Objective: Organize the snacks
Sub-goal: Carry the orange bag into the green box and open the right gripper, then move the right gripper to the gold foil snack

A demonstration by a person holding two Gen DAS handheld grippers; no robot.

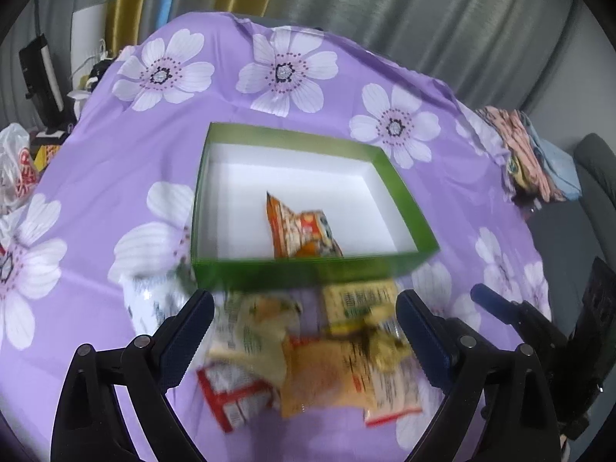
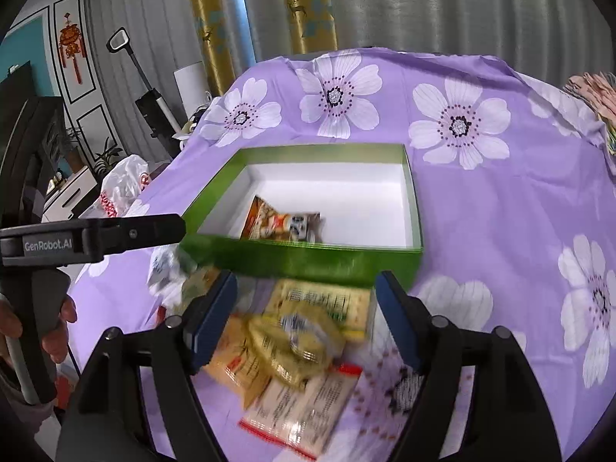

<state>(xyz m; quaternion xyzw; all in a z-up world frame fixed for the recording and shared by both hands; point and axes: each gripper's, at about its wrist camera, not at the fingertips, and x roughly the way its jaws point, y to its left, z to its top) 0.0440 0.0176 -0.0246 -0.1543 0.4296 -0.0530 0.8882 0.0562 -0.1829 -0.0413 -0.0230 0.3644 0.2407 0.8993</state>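
Note:
A green box (image 1: 308,271) with a white inside sits mid-table, also in the right wrist view as the green box (image 2: 308,260). One orange snack packet (image 1: 304,231) lies inside it, seen again as the orange packet (image 2: 283,225). A blurred pile of snack packets (image 1: 319,350) lies on the cloth in front of the box. My left gripper (image 1: 304,312) is open above the pile, nothing between its fingers. My right gripper (image 2: 304,296) is open over the same pile of packets (image 2: 296,350), touching none. The left gripper's arm (image 2: 96,235) shows at the right view's left edge, a hand (image 2: 23,331) on its handle.
A purple flowered cloth (image 1: 96,177) covers the table. Folded fabrics (image 1: 539,154) lie at its far right edge. A white plastic bag (image 2: 123,188) sits off the left side. Curtains (image 2: 423,7) hang behind; a vacuum (image 2: 150,104) and furniture stand at left.

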